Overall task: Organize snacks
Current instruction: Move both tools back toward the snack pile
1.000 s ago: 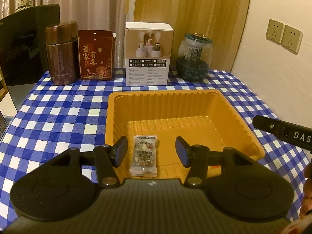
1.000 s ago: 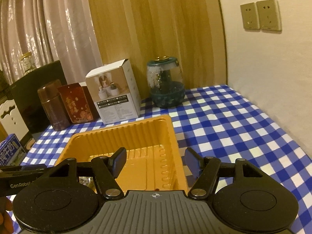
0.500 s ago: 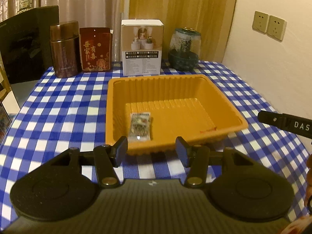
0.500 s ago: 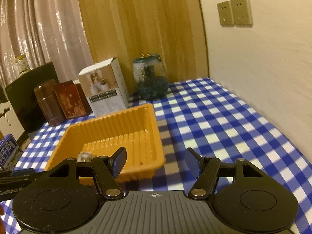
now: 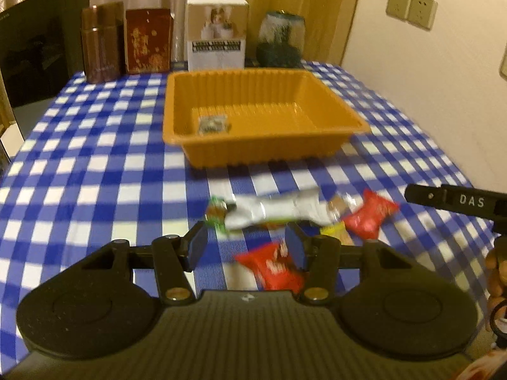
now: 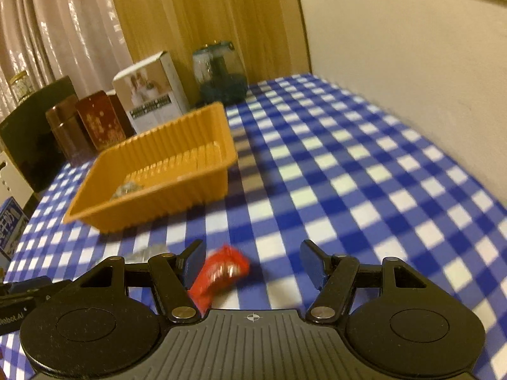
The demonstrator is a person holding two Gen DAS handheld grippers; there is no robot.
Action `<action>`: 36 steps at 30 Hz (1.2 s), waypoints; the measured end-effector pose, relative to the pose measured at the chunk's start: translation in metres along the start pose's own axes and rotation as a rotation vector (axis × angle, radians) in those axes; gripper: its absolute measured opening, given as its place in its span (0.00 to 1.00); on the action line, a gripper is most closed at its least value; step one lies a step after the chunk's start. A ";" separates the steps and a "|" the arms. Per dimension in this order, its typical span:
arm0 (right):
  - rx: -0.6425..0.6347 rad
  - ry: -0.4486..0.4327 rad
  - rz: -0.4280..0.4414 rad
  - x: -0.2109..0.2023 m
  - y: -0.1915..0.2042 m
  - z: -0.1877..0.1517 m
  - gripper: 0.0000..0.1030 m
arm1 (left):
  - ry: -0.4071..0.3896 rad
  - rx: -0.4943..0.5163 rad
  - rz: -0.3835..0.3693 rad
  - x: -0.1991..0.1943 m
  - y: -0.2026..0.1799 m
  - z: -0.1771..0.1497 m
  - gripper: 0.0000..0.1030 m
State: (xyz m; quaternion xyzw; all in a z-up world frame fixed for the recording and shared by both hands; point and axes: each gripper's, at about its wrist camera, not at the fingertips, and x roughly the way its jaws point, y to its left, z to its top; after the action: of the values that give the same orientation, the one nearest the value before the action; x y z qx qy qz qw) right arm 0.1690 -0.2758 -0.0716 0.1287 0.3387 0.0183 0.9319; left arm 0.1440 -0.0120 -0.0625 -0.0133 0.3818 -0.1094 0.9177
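- We see the snacks in two places: one small clear packet (image 5: 213,124) lies inside the orange tray (image 5: 253,148), near its front left corner, and the rest sit loose on the blue checked tablecloth (image 5: 88,171) in front of the tray.
- The loose pile holds a long silver packet (image 5: 275,210), a green sweet (image 5: 217,210) at its left end, a red packet (image 5: 370,215) to its right, and a small yellow piece (image 5: 336,232) beside that.
- Another red packet (image 5: 272,267) lies nearest us.
- Our left gripper (image 5: 247,248) hangs above this nearest red packet with its jaws apart, gripping nothing.
- Our right gripper (image 6: 253,264) is likewise released and empty, with a red packet (image 6: 221,272) on the cloth below it.
- Behind the tray stand a brown tin (image 5: 101,44), a red box (image 5: 147,41), a white box (image 5: 217,36) and a glass jar (image 5: 280,41).
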 end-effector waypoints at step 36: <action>-0.173 0.079 0.105 0.015 0.057 -0.044 0.49 | 0.074 0.029 0.037 0.025 0.001 -0.022 0.30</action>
State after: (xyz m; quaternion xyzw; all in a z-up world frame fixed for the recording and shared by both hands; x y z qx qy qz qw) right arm 0.1552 -0.2084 -0.0992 0.0646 0.3653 0.1012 0.9231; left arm 0.1461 -0.0147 -0.0953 0.0110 0.4141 -0.0984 0.9048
